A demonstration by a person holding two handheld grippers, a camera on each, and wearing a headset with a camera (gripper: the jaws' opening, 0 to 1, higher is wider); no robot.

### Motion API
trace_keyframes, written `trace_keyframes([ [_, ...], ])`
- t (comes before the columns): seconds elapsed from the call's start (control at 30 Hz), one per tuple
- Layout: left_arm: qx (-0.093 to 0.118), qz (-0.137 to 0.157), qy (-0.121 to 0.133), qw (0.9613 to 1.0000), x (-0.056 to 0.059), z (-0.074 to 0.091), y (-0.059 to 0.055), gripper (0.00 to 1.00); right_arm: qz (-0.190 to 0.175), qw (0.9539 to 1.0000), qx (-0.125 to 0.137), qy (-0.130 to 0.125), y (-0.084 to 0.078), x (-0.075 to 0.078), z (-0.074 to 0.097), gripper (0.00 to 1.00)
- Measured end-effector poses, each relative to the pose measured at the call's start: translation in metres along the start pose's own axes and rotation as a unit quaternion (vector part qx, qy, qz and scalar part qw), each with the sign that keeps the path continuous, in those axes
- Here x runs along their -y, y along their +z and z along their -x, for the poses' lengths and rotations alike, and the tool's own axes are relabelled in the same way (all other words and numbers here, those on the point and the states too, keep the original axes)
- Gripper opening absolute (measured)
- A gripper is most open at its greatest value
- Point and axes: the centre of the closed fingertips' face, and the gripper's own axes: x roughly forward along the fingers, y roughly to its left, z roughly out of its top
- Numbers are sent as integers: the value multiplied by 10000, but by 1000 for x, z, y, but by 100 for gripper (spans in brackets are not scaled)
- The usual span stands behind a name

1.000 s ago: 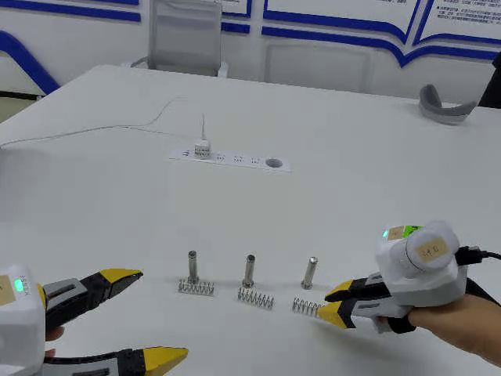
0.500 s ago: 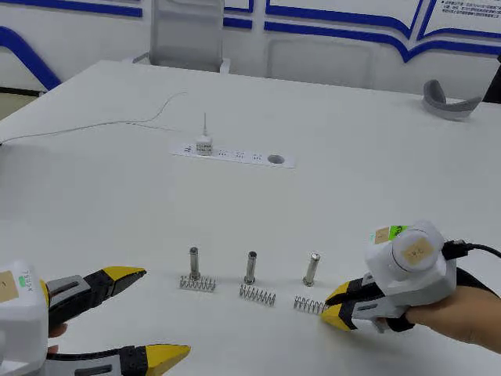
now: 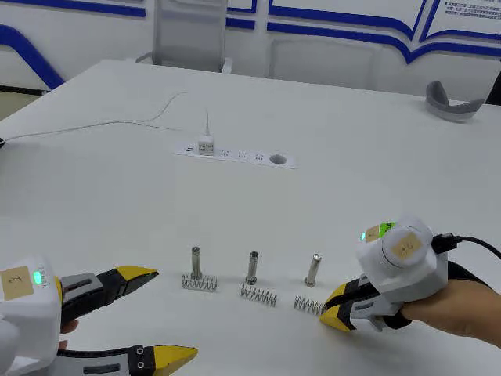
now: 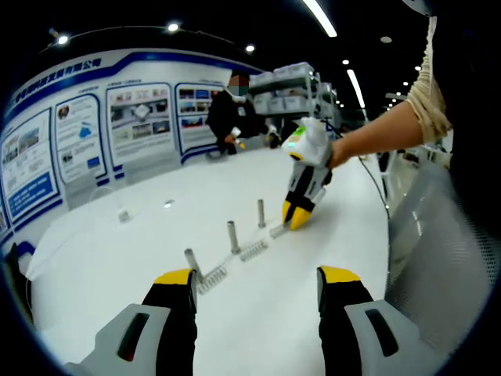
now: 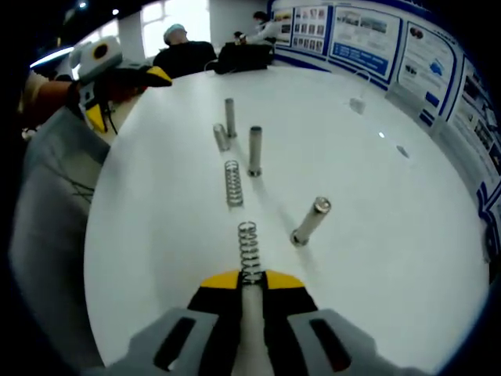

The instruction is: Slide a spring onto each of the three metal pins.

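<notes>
Three upright metal pins (image 3: 196, 261) (image 3: 253, 266) (image 3: 313, 268) stand in a row on the white table. A spring lies flat in front of each: left spring (image 3: 199, 283), middle spring (image 3: 258, 294), right spring (image 3: 308, 304). My right gripper (image 3: 333, 307) is low on the table, its yellow tips closed around the near end of the right spring (image 5: 248, 244), beside the right pin (image 5: 311, 222). My left gripper (image 3: 166, 316) hovers open at the front left with nothing between its fingers. In the left gripper view it (image 4: 257, 276) faces the row of pins (image 4: 232, 235).
A white power strip (image 3: 235, 157) with a plugged-in adapter and a thin cable lies further back on the table (image 3: 376, 157). A grey curved band (image 3: 450, 106) rests at the far right. A chair (image 3: 188, 35) stands behind the table, and people are at its far end (image 5: 184, 55).
The head camera has tilted a little. My right gripper has edged left along the table onto the right spring's end. The left gripper stays open and has barely shifted.
</notes>
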Motion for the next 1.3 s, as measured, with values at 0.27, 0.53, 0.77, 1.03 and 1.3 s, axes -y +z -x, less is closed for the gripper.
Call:
trace_keyframes([
  [0.27,9,-245,-274,9993,8,-15,10,60,221,9997,19,68,12,-11,14,11],
  [0.53,-65,-403,-572,9975,13,-36,8,56,494,9985,41,237,27,-29,19,11],
  [0.77,-152,-485,-775,9957,20,-47,4,53,680,9968,64,405,39,-43,20,11],
  [1.03,-190,-492,-948,9941,27,-57,4,47,933,9938,116,587,54,-59,20,11],
  [1.3,-244,-658,-1168,9907,41,-64,4,42,1229,9893,167,765,71,-75,24,11],
])
